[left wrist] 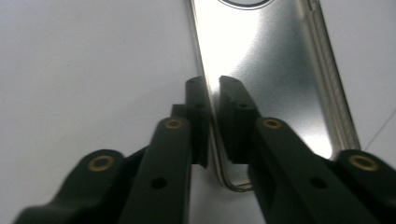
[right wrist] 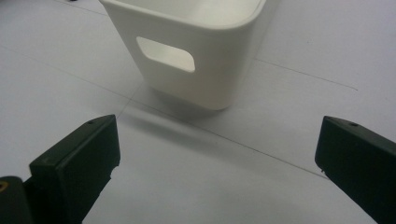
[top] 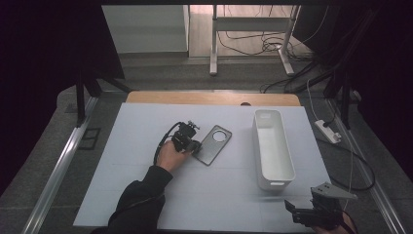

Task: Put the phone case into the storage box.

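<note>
A grey phone case point(top: 215, 143) with a round camera hole lies flat near the middle of the white table. My left gripper point(top: 197, 147) is at the case's near-left edge, held by a hand in a dark sleeve. In the left gripper view the two black jaws stand nearly together with the thin rim of the phone case point(left wrist: 271, 70) pinched between them, so the left gripper point(left wrist: 213, 86) is shut on it. My right gripper point(top: 291, 212) rests at the table's front right corner. It is open point(right wrist: 217, 133) with nothing between its jaws, facing the near end of a white bin.
The long white bin point(top: 257, 141) stands to the right of the case, empty as far as I can see, with a handle slot in its near end wall point(right wrist: 210, 70). The white table sheet point(top: 146, 195) spreads around both. Cables and a power strip point(top: 327, 130) lie beyond the right edge.
</note>
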Motion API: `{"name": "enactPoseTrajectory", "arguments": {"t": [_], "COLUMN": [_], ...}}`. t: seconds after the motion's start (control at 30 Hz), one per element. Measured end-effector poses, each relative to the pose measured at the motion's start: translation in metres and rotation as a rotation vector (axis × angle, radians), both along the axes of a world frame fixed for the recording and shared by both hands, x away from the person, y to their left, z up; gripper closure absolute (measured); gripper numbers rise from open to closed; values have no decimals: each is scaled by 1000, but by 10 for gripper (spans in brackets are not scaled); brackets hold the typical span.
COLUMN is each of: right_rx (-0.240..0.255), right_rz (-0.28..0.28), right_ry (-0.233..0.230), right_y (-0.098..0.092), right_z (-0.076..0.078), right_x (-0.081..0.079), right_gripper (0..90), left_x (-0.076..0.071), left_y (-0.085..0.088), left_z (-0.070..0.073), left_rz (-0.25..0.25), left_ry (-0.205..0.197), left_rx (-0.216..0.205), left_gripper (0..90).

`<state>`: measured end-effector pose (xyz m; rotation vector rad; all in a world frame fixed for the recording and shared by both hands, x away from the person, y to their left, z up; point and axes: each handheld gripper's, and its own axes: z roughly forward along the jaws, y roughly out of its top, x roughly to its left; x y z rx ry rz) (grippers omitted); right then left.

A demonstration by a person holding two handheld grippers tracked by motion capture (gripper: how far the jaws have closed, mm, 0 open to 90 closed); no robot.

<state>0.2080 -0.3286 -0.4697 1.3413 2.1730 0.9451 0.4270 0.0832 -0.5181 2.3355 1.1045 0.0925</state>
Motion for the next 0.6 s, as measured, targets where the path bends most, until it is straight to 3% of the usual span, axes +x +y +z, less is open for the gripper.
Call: {"name": "enactPoseTrajectory", "arguments": {"t": [0.2, 0.4, 0.6], "right_rx": [0, 1, 3], "right_rz": [1, 1, -1], "right_ry": [0, 0, 0], "right_y": [0, 0, -1], "right_z": [0, 0, 0], "right_x": [0, 0, 0], "right_gripper": [3, 2, 2], "left_x": [1, -2, -8], "left_y": [2, 2, 8], "left_z": [0, -1, 0], "left_rz": [21, 13, 10], "left_ry": [20, -8, -60], "left_rx": [-21, -23, -68], "left_gripper": [872, 890, 891]}}
